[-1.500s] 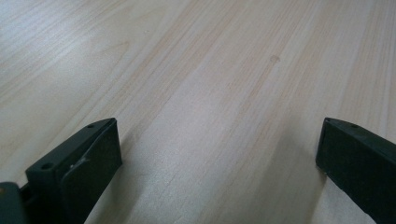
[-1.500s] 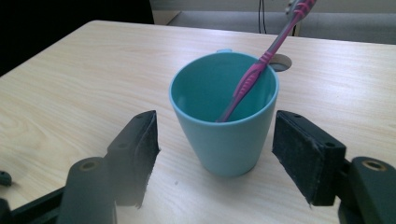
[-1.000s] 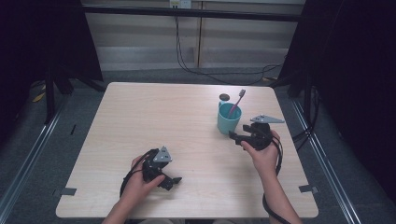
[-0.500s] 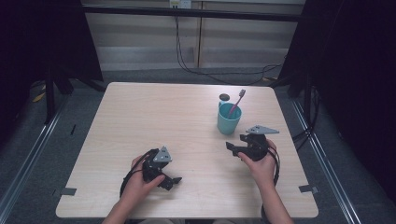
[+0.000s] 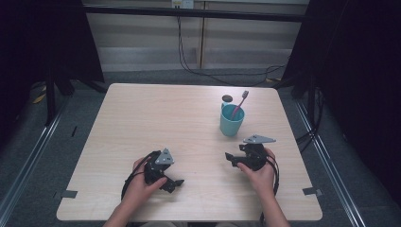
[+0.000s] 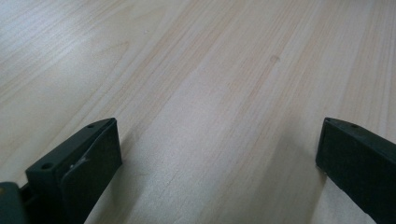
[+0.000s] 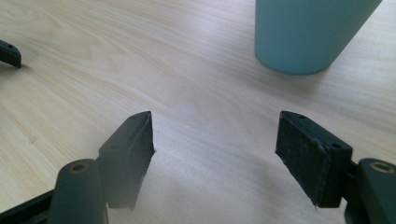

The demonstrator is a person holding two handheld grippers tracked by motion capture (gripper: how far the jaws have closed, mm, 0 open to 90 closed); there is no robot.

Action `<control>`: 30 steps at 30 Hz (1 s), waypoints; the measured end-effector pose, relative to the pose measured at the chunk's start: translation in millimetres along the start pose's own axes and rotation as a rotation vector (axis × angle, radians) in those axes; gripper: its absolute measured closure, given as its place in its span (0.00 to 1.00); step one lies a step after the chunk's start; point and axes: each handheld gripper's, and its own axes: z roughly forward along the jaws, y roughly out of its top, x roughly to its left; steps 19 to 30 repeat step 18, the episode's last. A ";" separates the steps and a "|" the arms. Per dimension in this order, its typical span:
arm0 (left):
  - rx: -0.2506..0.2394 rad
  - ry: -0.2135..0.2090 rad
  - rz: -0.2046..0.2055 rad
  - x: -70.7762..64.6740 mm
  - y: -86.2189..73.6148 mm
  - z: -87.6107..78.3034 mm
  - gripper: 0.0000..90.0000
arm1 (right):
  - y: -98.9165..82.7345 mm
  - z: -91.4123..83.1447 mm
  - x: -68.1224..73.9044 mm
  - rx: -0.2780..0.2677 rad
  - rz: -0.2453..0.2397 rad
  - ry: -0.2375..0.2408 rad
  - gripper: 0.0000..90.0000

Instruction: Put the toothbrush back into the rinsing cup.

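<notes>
Pale wood grain runs across the tabletop [image 5: 142, 123], which sits in the middle of the high view with grey floor around it and dark curtains at both sides. I see the teal cup [image 5: 231, 120] standing upright in the upper right part of the tabletop, a pink toothbrush [image 5: 239, 105] leaning out of it with its head up toward the right. Just behind the cup, a small dark round thing [image 5: 227, 98] lies on the wood; I cannot tell what it is.

My left hand-held gripper [image 5: 176, 182] rests low in the lower middle of the frame, held by a hand [image 5: 142, 185], well apart from the cup. In the left gripper view its two black jaws stand wide apart at the bottom corners with only bare wood between them, so it is released and holds nothing.

My right hand-held gripper [image 5: 230, 159] sits in the lower right of the high view, below the cup and near it, gripped by the other hand [image 5: 259, 174], with its grey three-cornered plate on top. In the right gripper view [image 7: 215, 140] its jaws are spread wide, bare wood between the pads, released and empty. The cup's [image 7: 308, 32] lower wall shows at the upper right of that view, beyond the jaws and clear of them. A black jaw tip of the left hand-held gripper [image 7: 9, 53] shows at the left edge there.
</notes>
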 end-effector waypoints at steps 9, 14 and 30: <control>-0.002 0.000 -0.002 -0.1 0.0 0.1 0.00 | -12.7 10.9 6.4 0.061 -0.022 -0.008 0.30; 0.000 0.000 0.000 0.0 0.0 0.0 0.00 | -15.5 13.5 7.9 0.068 -0.032 -0.020 0.28; 0.000 0.000 -0.001 -0.1 0.0 0.0 0.00 | -14.9 14.4 9.4 0.081 -0.052 -0.033 0.26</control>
